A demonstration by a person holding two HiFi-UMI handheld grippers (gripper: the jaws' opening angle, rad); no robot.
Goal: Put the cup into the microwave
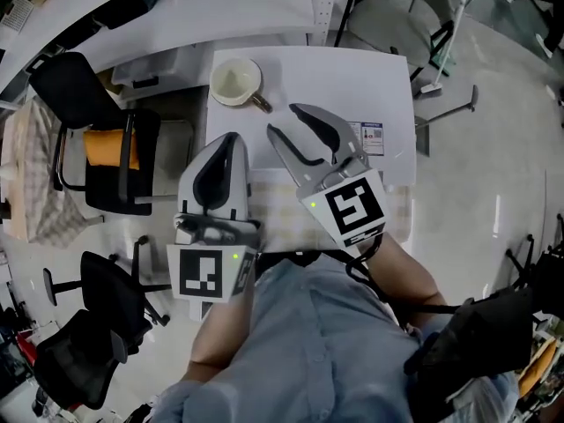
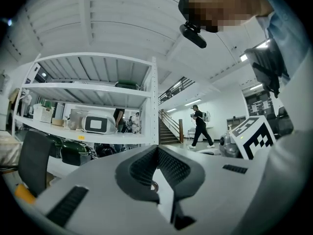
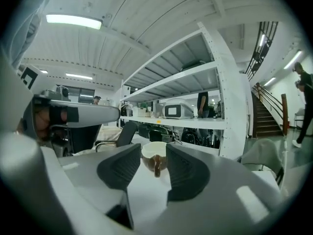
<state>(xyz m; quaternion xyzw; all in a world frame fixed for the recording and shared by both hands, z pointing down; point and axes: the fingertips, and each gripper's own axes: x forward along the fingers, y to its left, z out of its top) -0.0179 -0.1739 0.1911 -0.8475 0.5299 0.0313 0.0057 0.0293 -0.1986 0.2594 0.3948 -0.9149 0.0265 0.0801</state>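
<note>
Cream cup (image 1: 234, 81) sits on the white tabletop (image 1: 352, 69), just ahead of the right hand-held gripper (image 1: 284, 118), whose jaws are wide apart and empty. Right gripper view adds the cup's brown handle, pointing at those jaws. Left hand-held gripper (image 1: 231, 139) is farther from the cup, jaws together.

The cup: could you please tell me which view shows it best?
The head view: the whole cup sits unobstructed on the table. The right gripper view shows it partly, beyond its jaws; the left gripper view hardly shows it.

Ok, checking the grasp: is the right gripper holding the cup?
No, the cup stands on the white surface beyond the right gripper's open fingers.
</note>
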